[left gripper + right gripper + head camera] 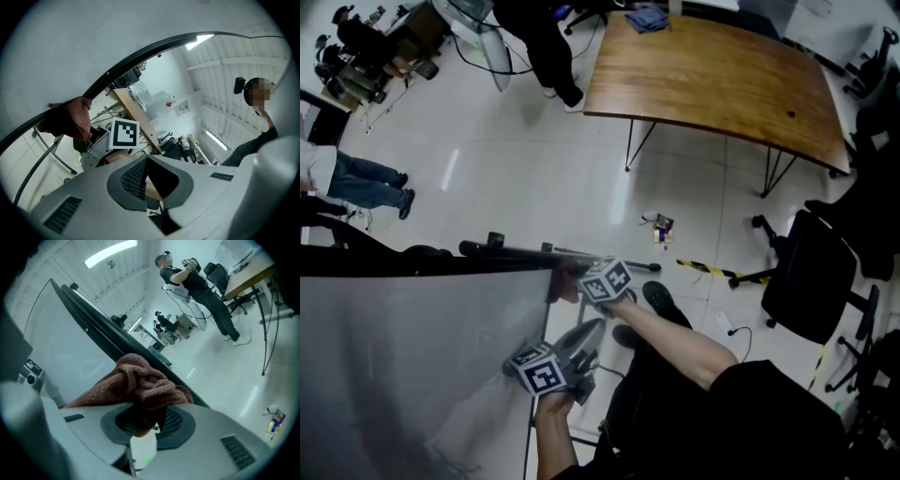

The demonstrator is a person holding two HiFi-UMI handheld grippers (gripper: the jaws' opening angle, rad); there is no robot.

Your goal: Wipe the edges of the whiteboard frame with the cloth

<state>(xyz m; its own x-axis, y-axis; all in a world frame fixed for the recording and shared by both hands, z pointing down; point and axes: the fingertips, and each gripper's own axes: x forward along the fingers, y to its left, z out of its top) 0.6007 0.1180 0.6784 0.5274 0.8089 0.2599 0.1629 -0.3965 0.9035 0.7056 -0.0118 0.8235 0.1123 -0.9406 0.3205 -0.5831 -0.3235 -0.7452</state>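
The right gripper (149, 420) has its jaws clamped on a bunched reddish-brown cloth (140, 380). The cloth bulges out past the jaw tips and presses against the dark whiteboard frame (98, 322). The left gripper (146, 161) has its jaws brought together at the tips with nothing between them. It hangs below the right gripper, in front of the whiteboard (412, 356) near its right edge. Whether it touches the board cannot be told.

In the head view the right gripper sits at the whiteboard's top right corner, and the person's bare forearm (675, 337) reaches up to it. Past the whiteboard's top edge lies a glossy white floor (534, 169). A curved wooden table (712, 75) stands well beyond the corner, and a standing person in dark clothes (539, 37) is farther off beside it. A black office chair (816, 272) stands to the right of the corner. A small colourful object (662, 227) lies on the floor just past the corner.

The head view hides the cloth under the right gripper's marker cube (607, 281). The left gripper view shows the cloth draped over the frame's rim, with that cube just below it. Only the right gripper view shows the jaws gripping the cloth.
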